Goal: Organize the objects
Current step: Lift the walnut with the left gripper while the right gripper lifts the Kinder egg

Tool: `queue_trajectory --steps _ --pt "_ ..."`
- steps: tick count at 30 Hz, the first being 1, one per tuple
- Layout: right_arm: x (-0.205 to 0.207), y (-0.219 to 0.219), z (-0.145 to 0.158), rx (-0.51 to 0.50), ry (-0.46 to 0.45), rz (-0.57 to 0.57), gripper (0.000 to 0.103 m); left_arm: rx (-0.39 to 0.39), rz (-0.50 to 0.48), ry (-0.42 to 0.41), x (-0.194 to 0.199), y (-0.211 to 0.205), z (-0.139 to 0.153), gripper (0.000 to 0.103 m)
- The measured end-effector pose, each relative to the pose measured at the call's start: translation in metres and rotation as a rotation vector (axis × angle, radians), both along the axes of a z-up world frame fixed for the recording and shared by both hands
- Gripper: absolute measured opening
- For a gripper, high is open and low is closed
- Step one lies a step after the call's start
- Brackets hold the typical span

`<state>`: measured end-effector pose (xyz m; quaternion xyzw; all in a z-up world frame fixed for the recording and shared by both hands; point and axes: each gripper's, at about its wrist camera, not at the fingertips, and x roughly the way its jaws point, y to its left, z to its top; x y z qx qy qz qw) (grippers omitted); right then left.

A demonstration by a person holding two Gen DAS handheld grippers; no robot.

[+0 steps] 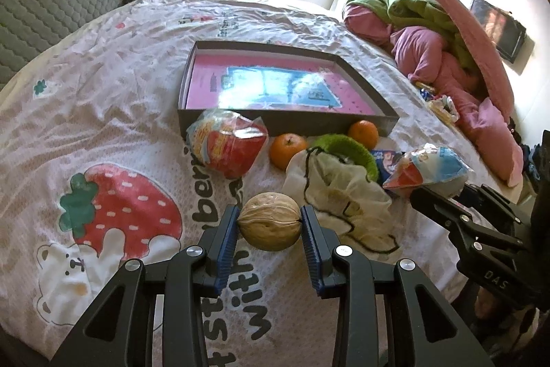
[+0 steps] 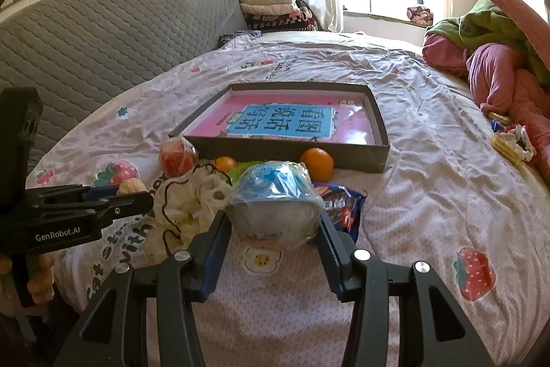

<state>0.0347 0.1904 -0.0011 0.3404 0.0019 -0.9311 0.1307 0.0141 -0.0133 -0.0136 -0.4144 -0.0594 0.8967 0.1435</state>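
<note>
My left gripper [image 1: 270,224] is shut on a tan walnut [image 1: 270,220] just above the bedsheet. My right gripper [image 2: 273,222] is shut on a blue wrapped snack pack [image 2: 275,198], also seen in the left wrist view [image 1: 426,167]. A dark shallow box [image 1: 285,121] with a pink and blue sheet inside lies beyond. In front of it lie a red wrapped snack [image 1: 228,143], two oranges [image 1: 287,150] [image 1: 363,133], a green fuzzy ring [image 1: 347,148], a white drawstring bag [image 1: 340,195] and a dark snack packet [image 2: 340,207].
The strawberry-print sheet [image 1: 103,126] covers the bed. A pile of pink and green bedding [image 1: 447,40] lies at the right. A grey quilted headboard [image 2: 103,40] stands at the left. Small wrapped items [image 2: 512,140] lie near the bedding.
</note>
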Motion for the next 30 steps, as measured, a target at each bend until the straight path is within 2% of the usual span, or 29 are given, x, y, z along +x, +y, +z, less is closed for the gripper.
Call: queue_trajectory --steps 12,30 --pt "-0.02 0.003 0.015 -0.003 0.033 -0.008 0.05 0.023 0.021 0.01 -0.023 0.013 0.016 0.037" --pt "-0.045 0.009 0.015 -0.015 0.04 0.003 0.05 -0.015 0.026 0.035 -0.062 0.03 0.03 0.037"
